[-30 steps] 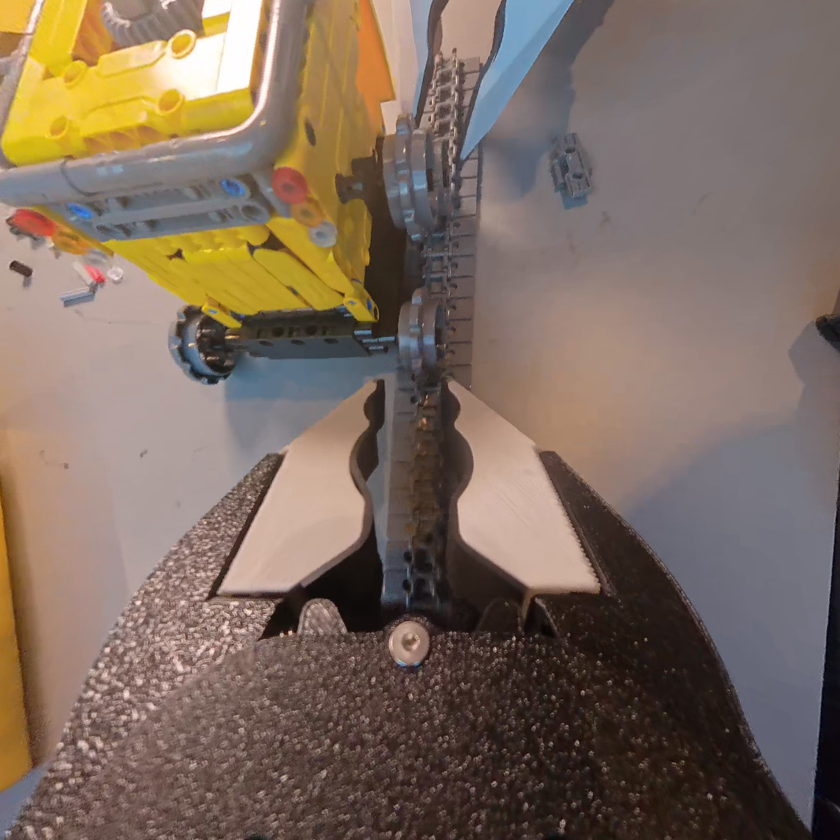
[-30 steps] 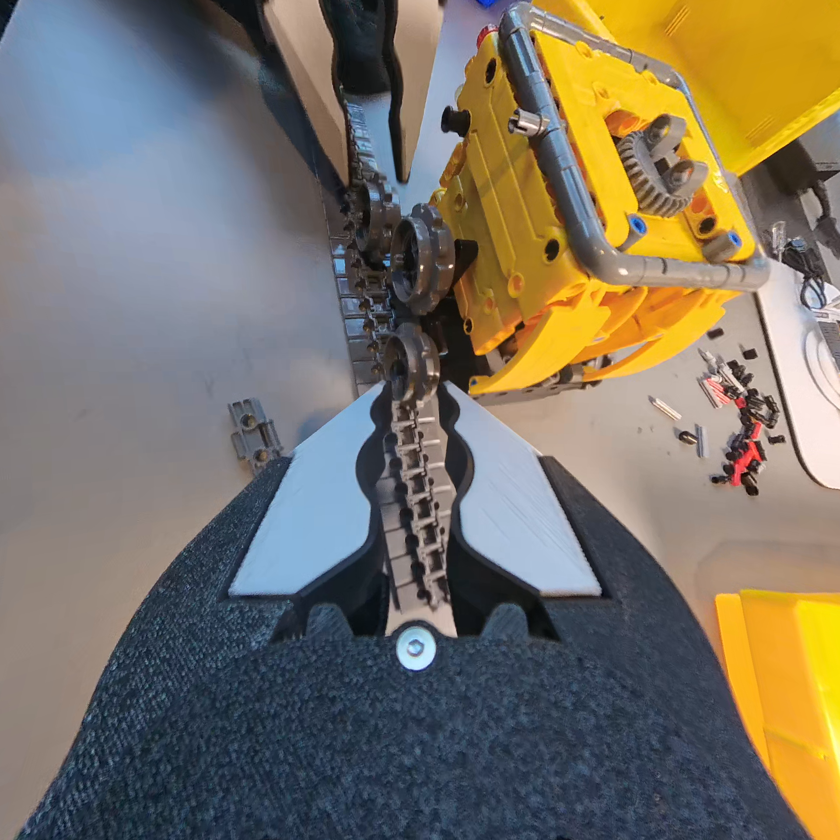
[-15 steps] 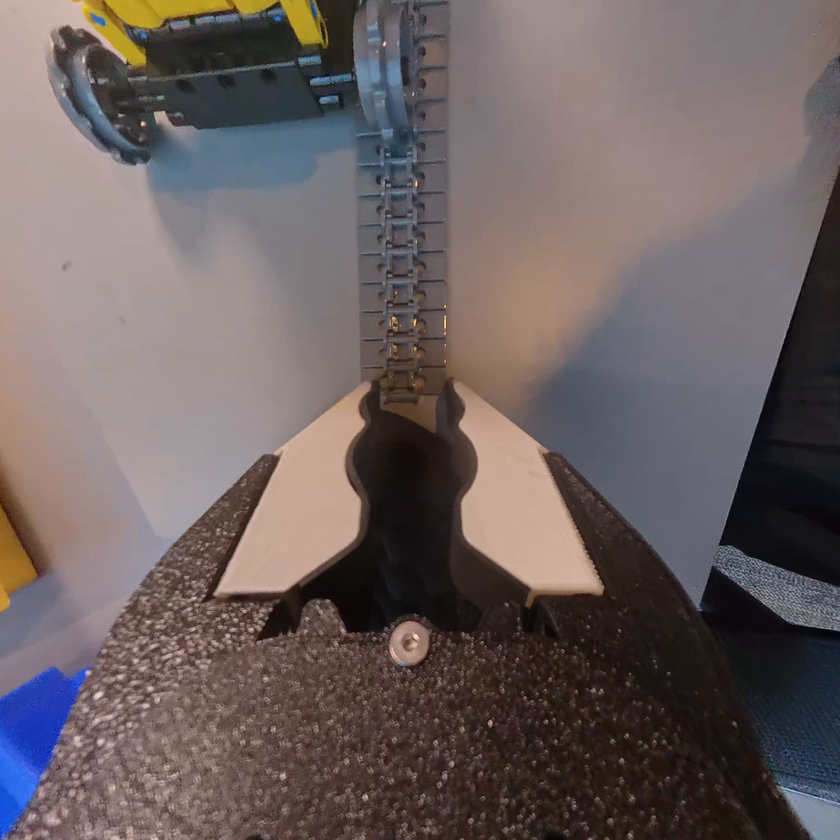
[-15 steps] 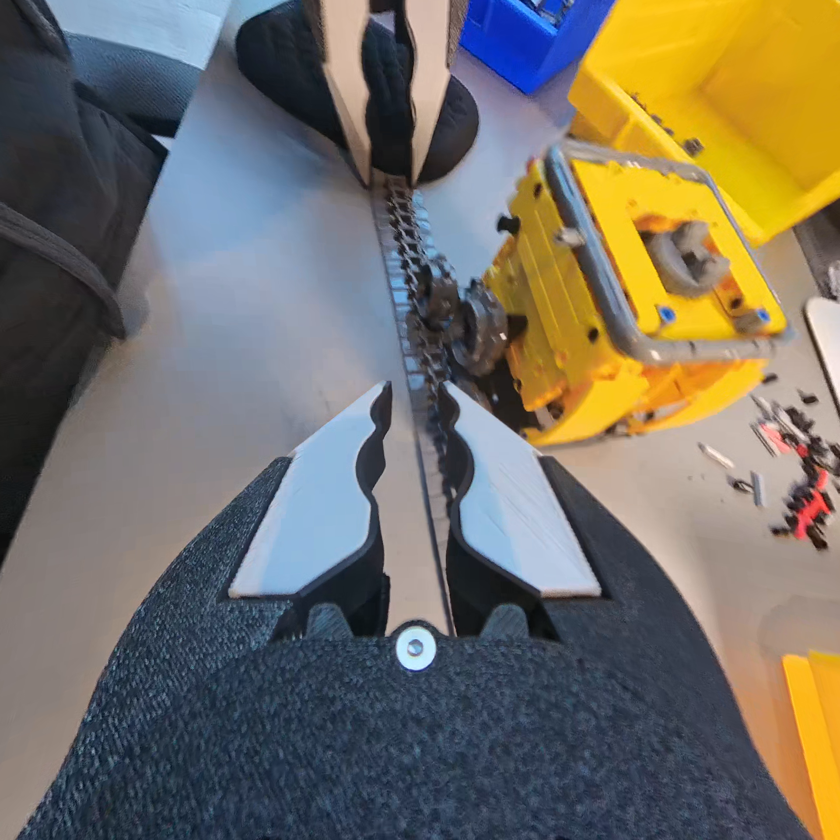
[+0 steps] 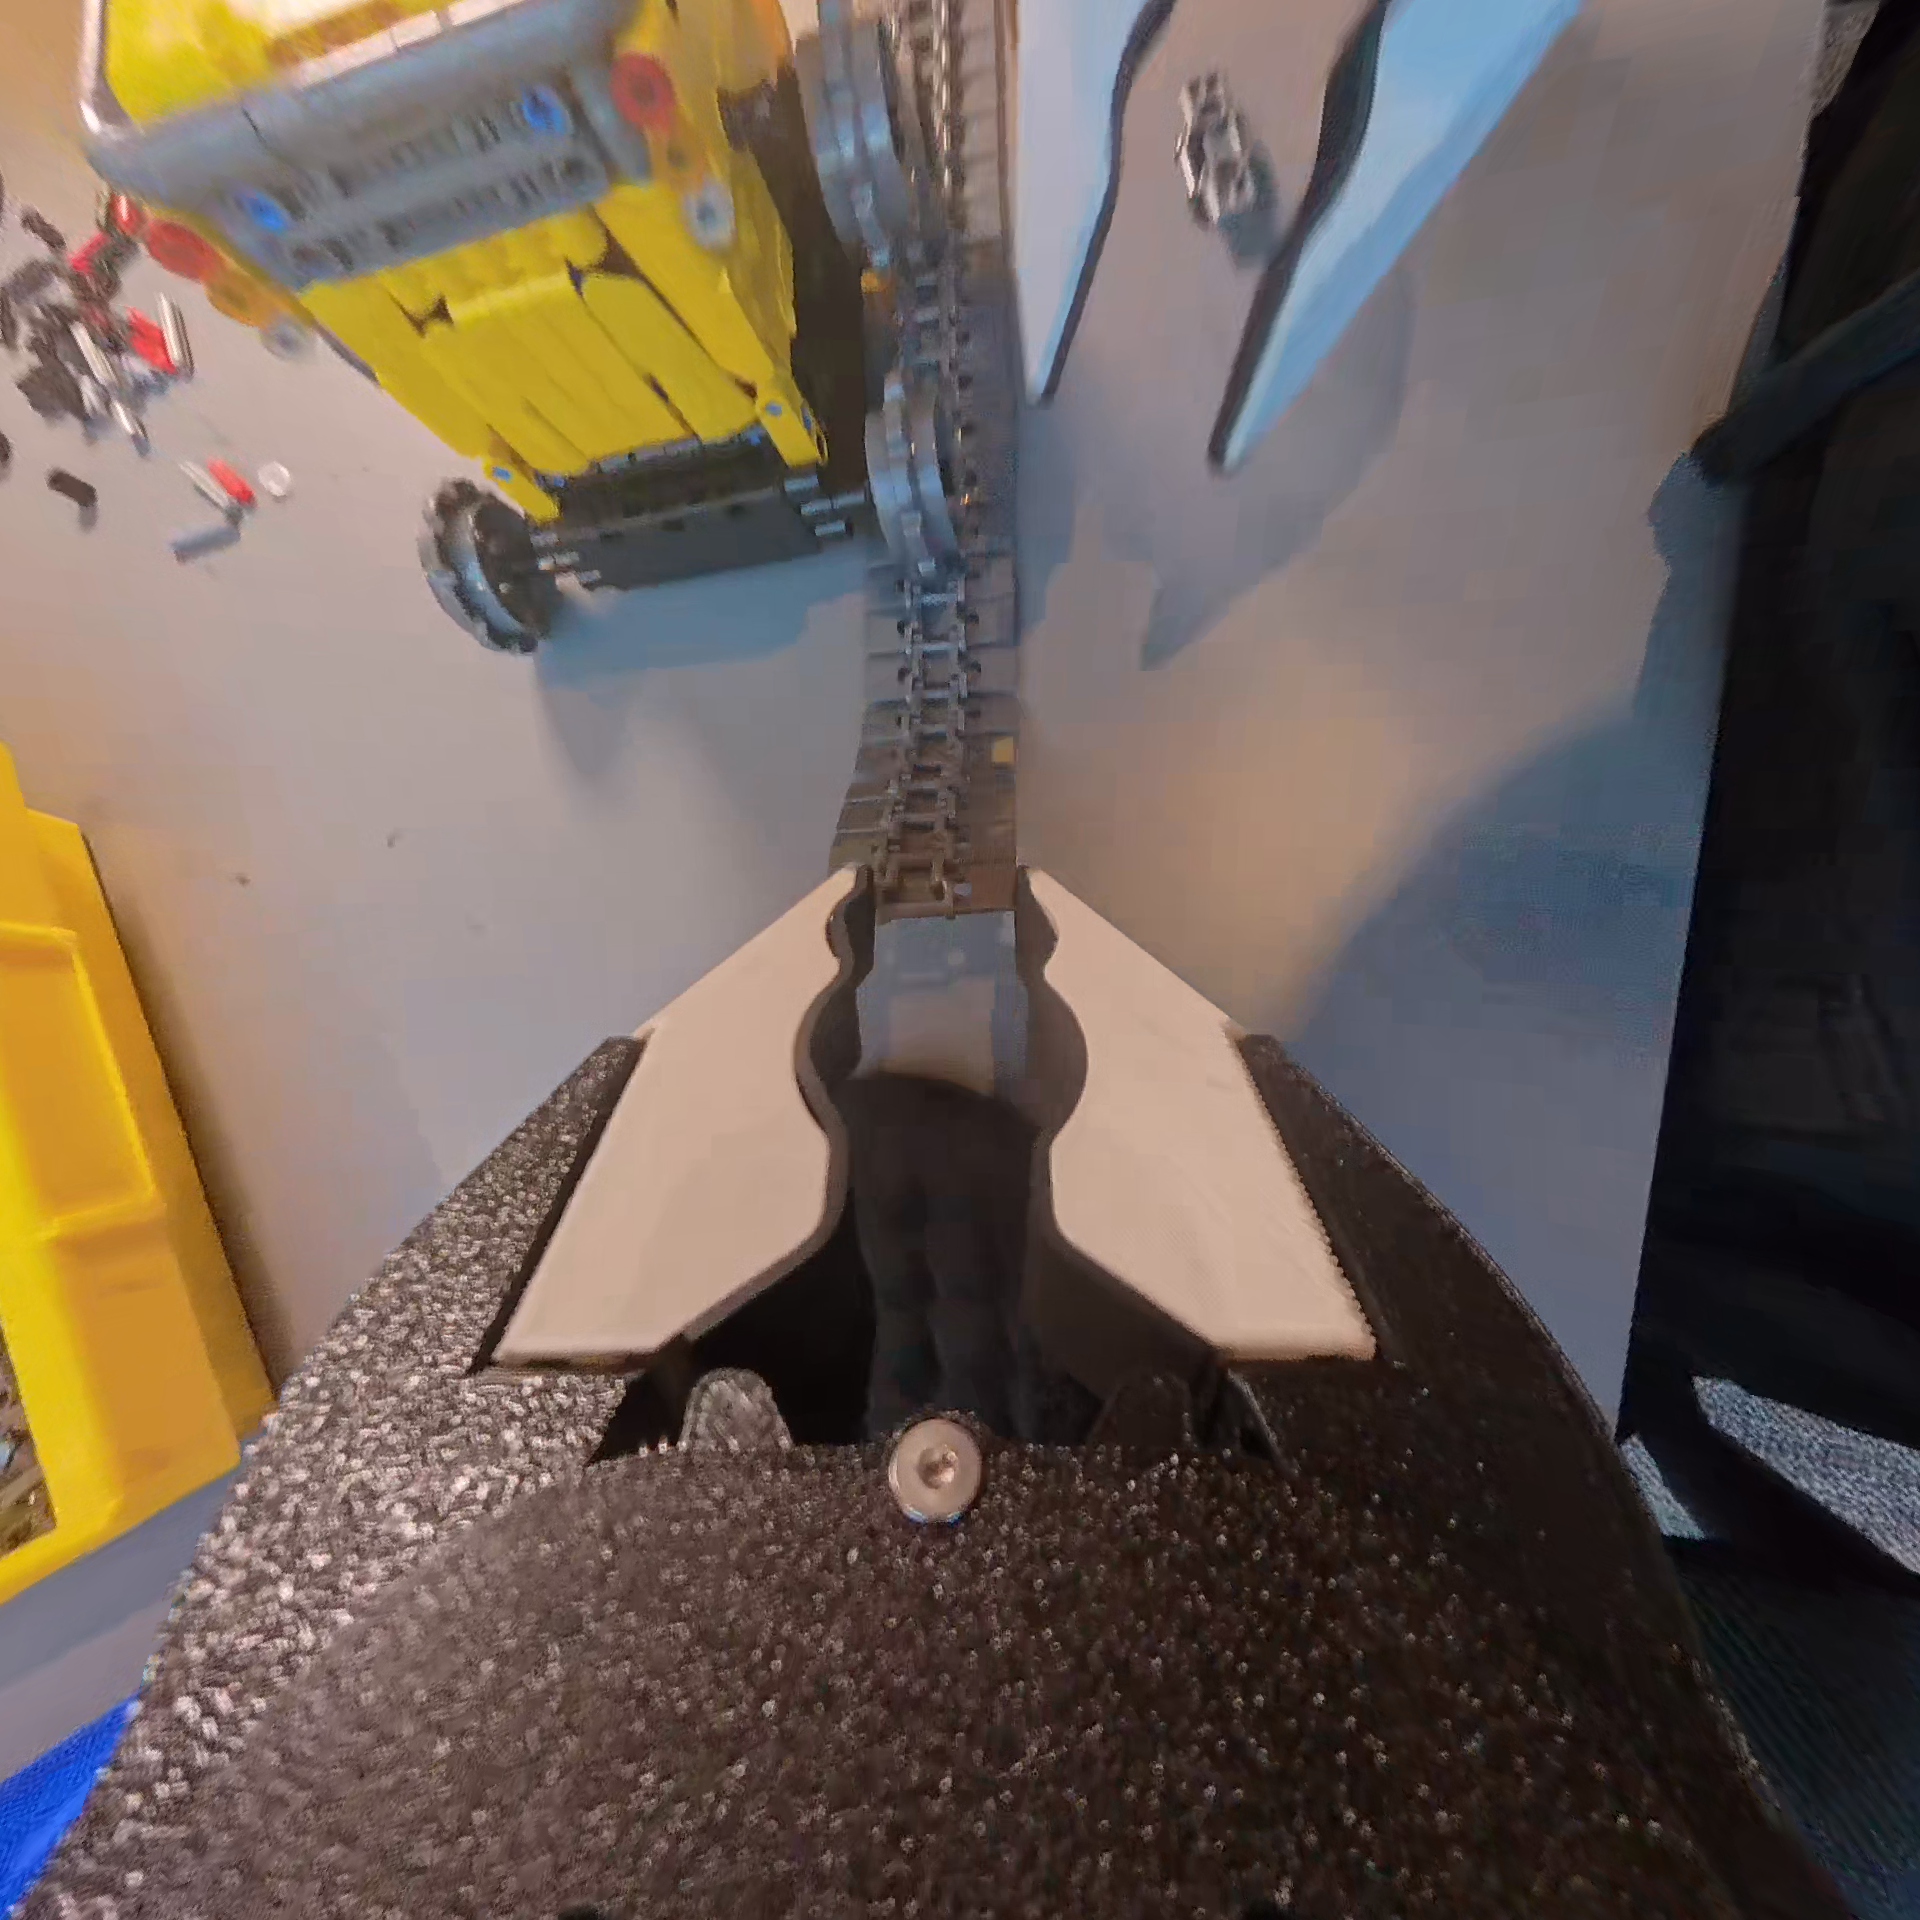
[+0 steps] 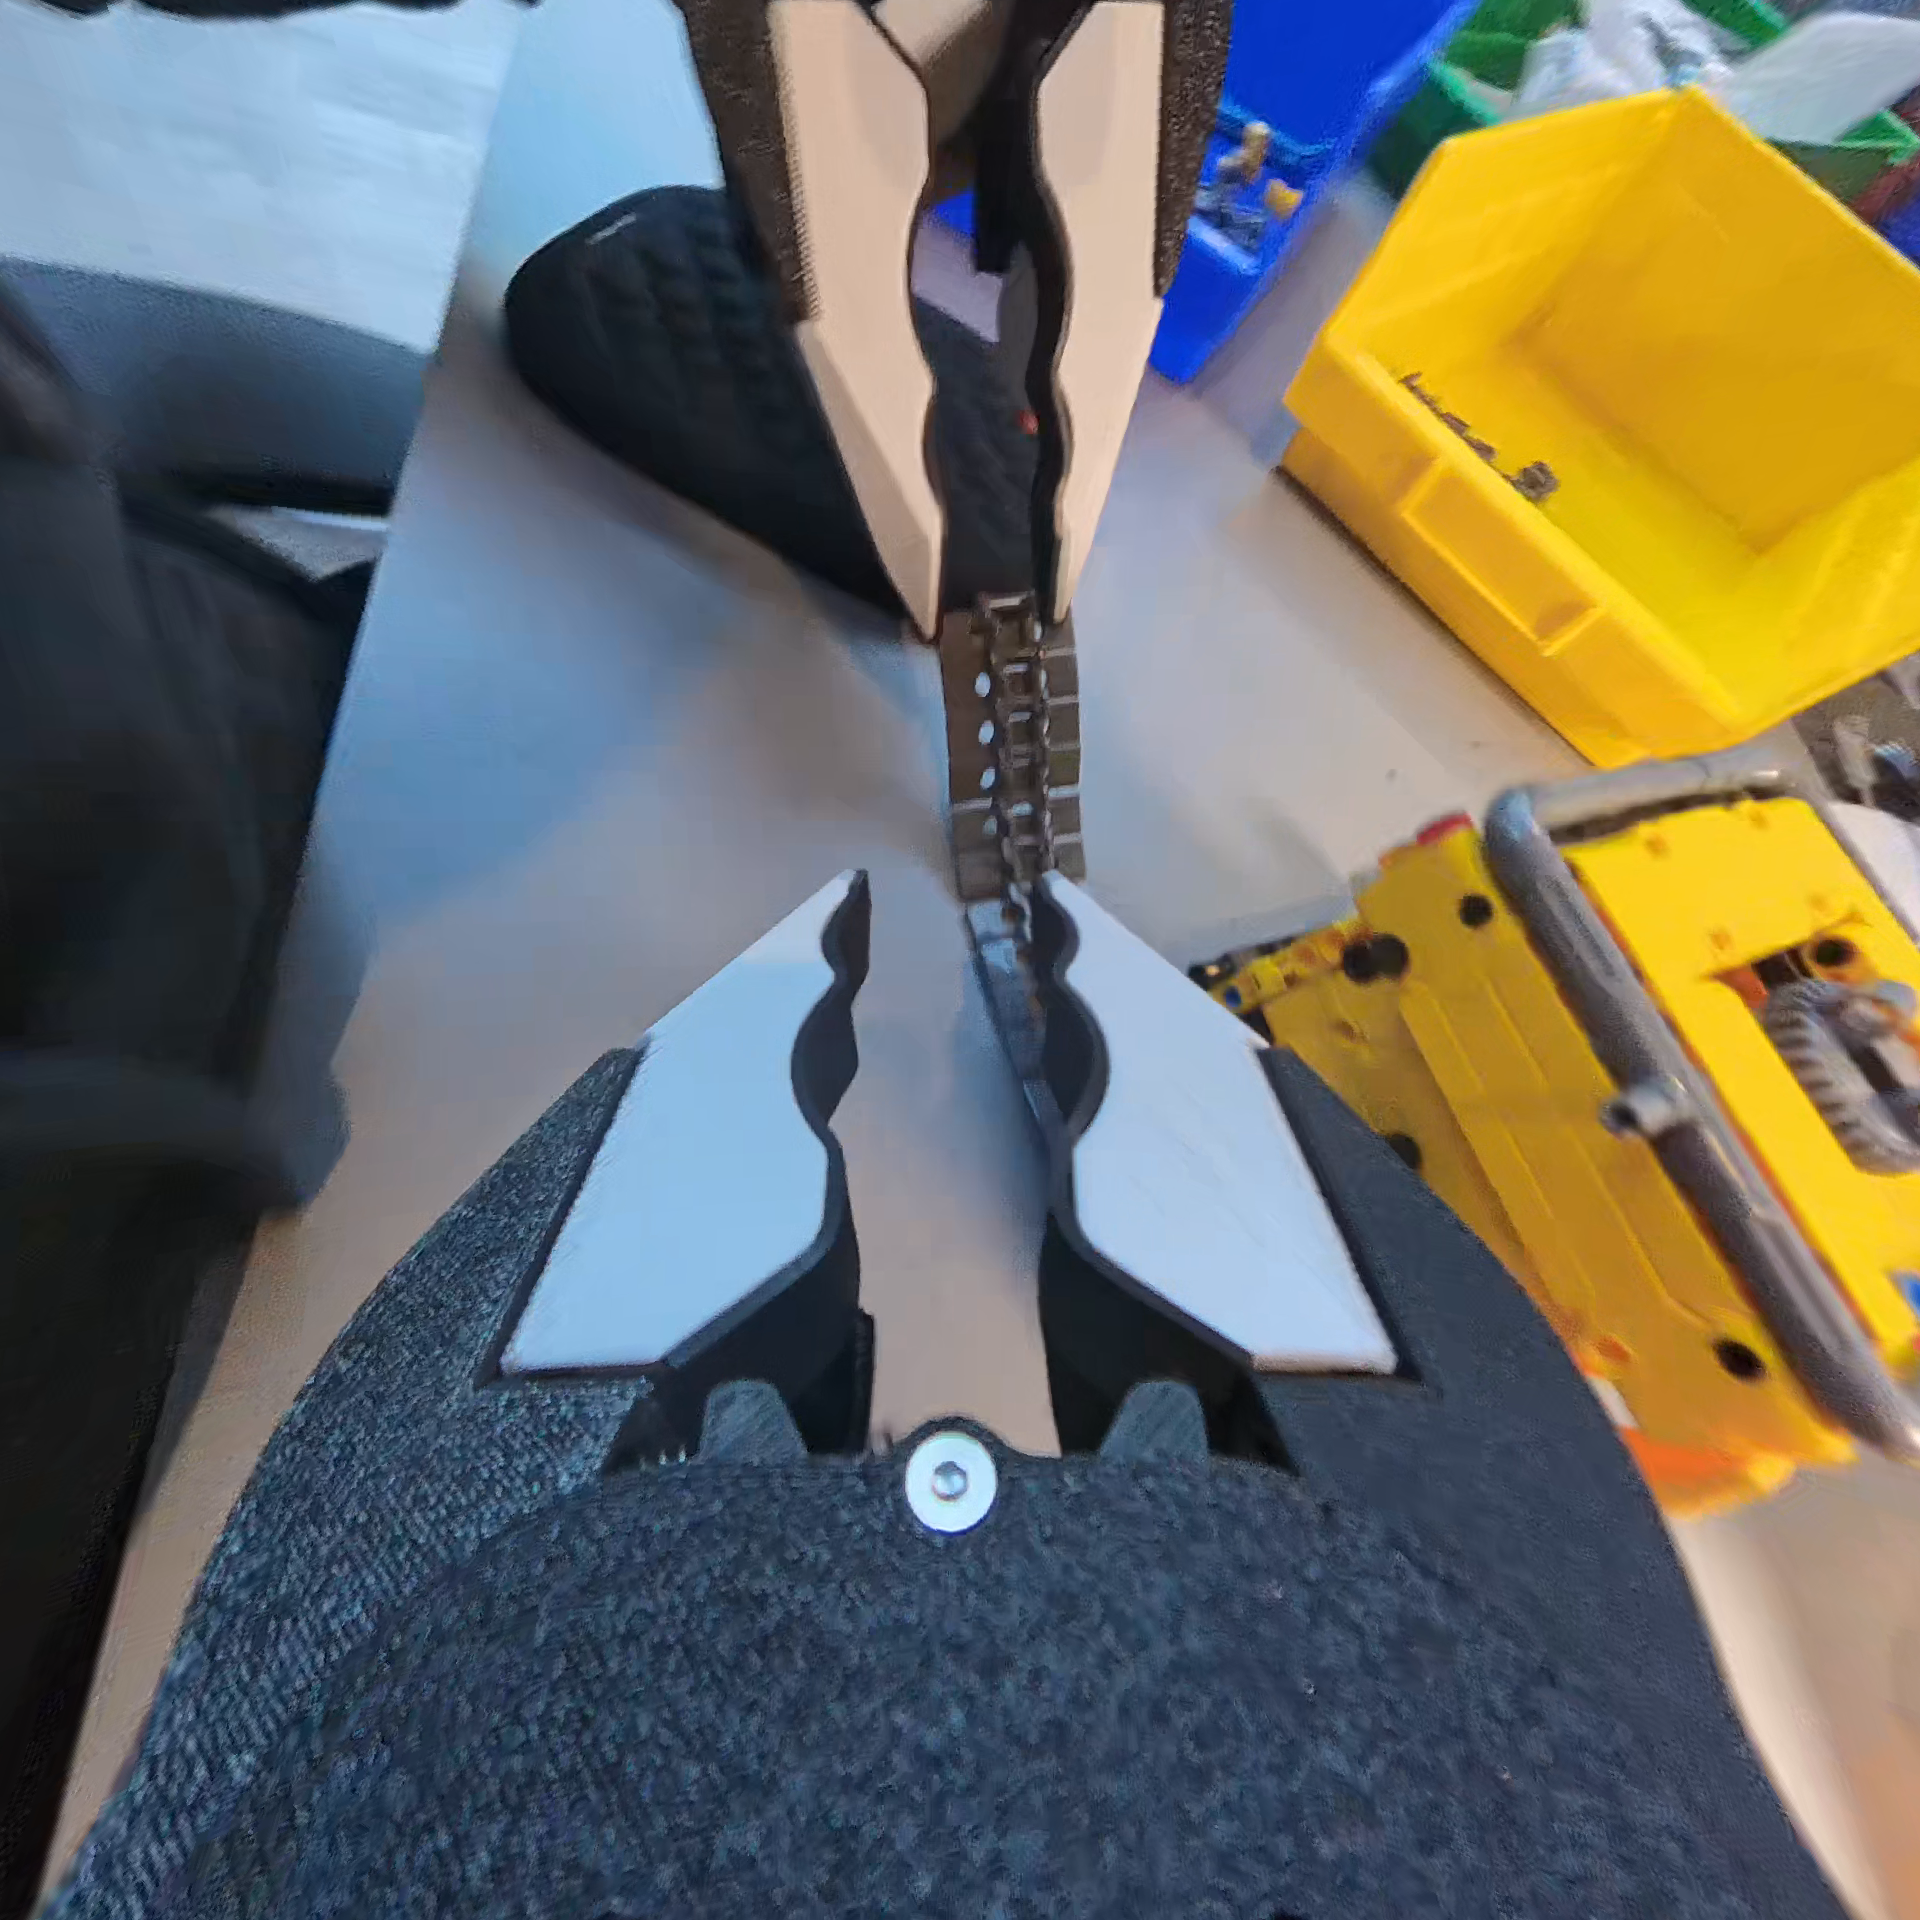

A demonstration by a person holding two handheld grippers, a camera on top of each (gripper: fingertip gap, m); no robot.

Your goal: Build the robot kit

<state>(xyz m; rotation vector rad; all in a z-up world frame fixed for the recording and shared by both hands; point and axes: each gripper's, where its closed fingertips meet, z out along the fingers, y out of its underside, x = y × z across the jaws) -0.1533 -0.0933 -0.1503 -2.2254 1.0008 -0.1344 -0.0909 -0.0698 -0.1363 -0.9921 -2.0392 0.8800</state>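
Left wrist view: left gripper (image 5: 940, 894) clamps end of grey track chain (image 5: 935, 665) over pale grey tabletop (image 5: 416, 831). Chain runs along sprockets of yellow brick-built vehicle (image 5: 540, 270). Right gripper (image 6: 951, 894) parted, holding nothing, chain brushing one finger. Yellow bin (image 6: 1621, 416), blue bin (image 6: 1236, 249) at table's far side; loose small parts (image 5: 94, 322) scattered.

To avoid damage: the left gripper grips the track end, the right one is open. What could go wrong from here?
The left gripper pinches only the last links of the track at its tips; a pull may slip them out. The track runs along the wheels of the model, so tension might drag the model or unseat the track. The open right gripper has the track off-centre, against one finger; closing may catch it askew.
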